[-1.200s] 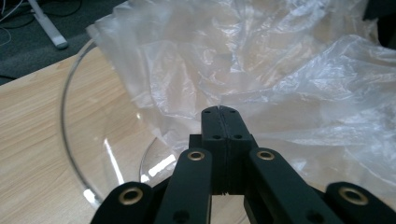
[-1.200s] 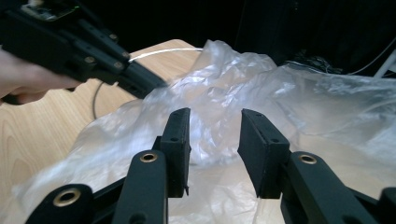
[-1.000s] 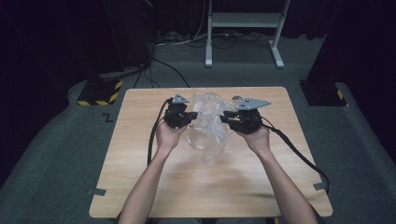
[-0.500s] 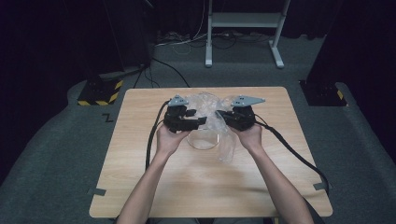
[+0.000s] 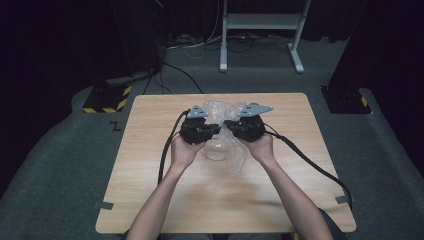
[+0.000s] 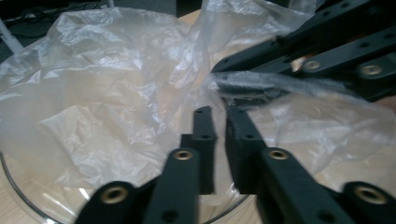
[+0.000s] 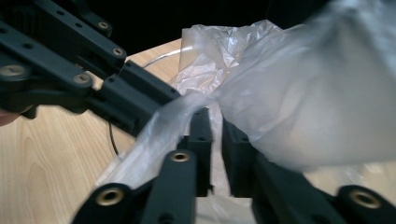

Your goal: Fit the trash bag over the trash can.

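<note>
Both grippers meet over the glass bowl (image 5: 216, 150) at the table's (image 5: 150, 200) middle: left gripper (image 5: 216, 129) and right gripper (image 5: 226, 123) each clamped on the plastic bag (image 5: 235, 155).

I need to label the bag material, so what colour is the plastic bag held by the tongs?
The plastic bag is clear and colourless, slightly milky where crumpled; the left gripper view shows it best.

a dark studio or lab: black curtains (image 5: 60, 45), grey carpet (image 5: 390, 150), hazard-striped block (image 5: 105, 97), metal stand (image 5: 260, 30), lone wooden table (image 5: 165, 200).
</note>
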{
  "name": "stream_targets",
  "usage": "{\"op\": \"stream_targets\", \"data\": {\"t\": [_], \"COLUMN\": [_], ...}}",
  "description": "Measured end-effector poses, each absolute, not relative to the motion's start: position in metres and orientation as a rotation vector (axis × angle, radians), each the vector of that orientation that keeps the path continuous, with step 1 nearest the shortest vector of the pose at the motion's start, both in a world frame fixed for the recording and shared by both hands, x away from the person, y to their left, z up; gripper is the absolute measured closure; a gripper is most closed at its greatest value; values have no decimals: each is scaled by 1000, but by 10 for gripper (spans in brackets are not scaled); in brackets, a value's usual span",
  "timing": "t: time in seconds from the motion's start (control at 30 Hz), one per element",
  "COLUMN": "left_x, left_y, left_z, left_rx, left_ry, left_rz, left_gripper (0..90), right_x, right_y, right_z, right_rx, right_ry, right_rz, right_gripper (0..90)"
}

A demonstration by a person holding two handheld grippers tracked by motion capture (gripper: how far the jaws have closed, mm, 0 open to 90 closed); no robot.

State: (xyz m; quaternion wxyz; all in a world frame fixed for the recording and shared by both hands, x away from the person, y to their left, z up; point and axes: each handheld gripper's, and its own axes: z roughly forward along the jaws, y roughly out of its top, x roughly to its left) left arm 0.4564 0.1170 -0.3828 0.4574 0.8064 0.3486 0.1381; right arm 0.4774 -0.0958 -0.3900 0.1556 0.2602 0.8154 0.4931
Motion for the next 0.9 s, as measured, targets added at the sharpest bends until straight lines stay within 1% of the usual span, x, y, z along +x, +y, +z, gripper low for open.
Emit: {"op": "stream_targets", "data": {"t": [0.1, 0.17, 0.37, 0.53, 0.57, 0.63, 0.73, 0.9], "left_x": [455, 452, 444, 438, 436, 435, 435, 437], "left_y": [118, 122, 133, 145, 150, 152, 157, 168], "left_z": [-382, -380, -379, -379, -380, -380, -382, -384], "left_rx": [2001, 1995, 1972, 1951, 1949, 1950, 1944, 1921], "left_ry": [858, 861, 869, 890, 896, 901, 918, 951], "left_rz": [356, 364, 369, 359, 366, 363, 369, 392], "left_gripper": [898, 900, 900, 900, 900, 900, 900, 900], "right_x": [474, 470, 463, 455, 454, 455, 456, 461], "right_y": [-104, -115, -131, -132, -131, -131, -136, -145], "right_z": [-389, -387, -382, -379, -381, -382, -387, -391], "right_rx": [762, 781, 780, 742, 738, 731, 751, 786], "right_ry": [2319, 2298, 2276, 2273, 2292, 2299, 2311, 2308], "right_rz": [1412, 1410, 1360, 1314, 1289, 1270, 1272, 1260], "right_gripper": [752, 728, 731, 769, 800, 817, 878, 900]}}
